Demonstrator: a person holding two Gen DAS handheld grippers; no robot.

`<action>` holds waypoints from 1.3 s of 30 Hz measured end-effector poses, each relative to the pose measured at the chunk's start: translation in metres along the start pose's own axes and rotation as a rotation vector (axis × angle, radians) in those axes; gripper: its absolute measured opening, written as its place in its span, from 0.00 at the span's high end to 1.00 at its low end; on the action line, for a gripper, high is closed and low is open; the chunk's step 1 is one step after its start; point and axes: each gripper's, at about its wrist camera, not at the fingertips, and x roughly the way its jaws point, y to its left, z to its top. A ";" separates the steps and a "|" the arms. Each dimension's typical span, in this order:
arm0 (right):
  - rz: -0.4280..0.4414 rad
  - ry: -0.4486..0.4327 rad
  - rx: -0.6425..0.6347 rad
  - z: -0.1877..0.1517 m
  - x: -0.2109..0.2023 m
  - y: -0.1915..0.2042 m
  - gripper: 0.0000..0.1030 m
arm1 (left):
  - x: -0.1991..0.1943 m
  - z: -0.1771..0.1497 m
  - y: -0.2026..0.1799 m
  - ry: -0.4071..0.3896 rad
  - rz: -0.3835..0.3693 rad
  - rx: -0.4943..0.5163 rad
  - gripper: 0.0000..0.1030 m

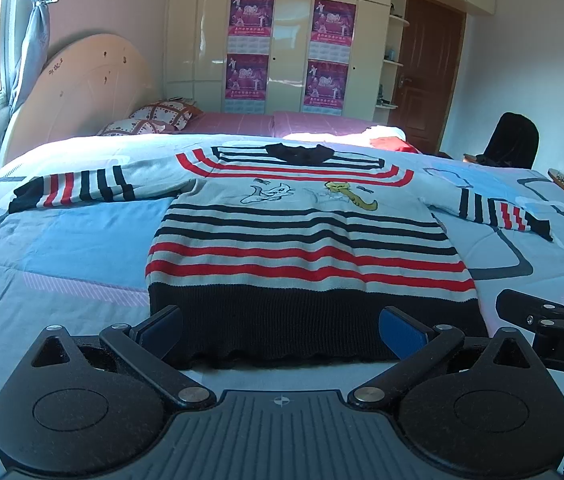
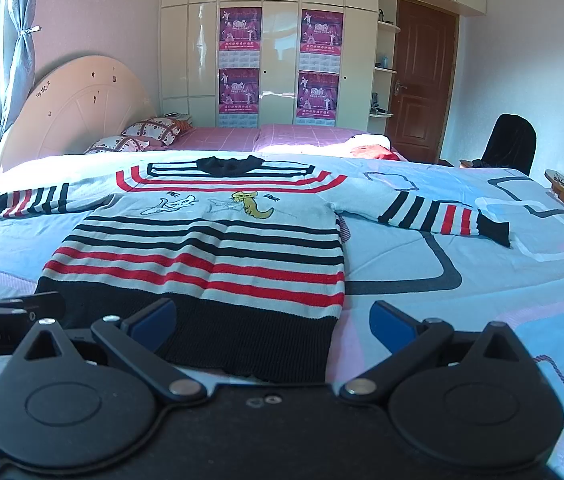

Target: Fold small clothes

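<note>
While the striped sweater (image 1: 306, 240) lies flat, sleeves out, on the bed's blue quilt (image 1: 62, 248), the left gripper (image 1: 282, 332) and right gripper (image 2: 272, 322) hover spread and empty at its near hem, so folding looks unstarted; next, pinch a sleeve or hem corner.

Knit sweater (image 1: 306, 240) – glossy wardrobe (image 1: 282, 40)

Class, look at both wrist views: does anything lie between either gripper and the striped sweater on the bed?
Nothing visible does. The sweater lies flat on the quilt, sleeves spread. The left gripper and right gripper both have open jaws right at the black hem, with only bare quilt nearby.
</note>
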 end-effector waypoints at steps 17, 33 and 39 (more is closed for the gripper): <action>-0.049 -0.065 0.130 0.023 0.029 -0.046 0.02 | 0.024 0.016 0.032 0.059 -0.020 -0.068 0.00; -0.202 -0.057 0.778 0.047 0.228 -0.347 0.41 | 0.171 0.082 0.022 0.077 0.149 -0.196 0.00; -0.148 -0.023 0.952 0.022 0.287 -0.396 0.45 | 0.210 0.093 -0.004 0.122 0.193 -0.207 0.00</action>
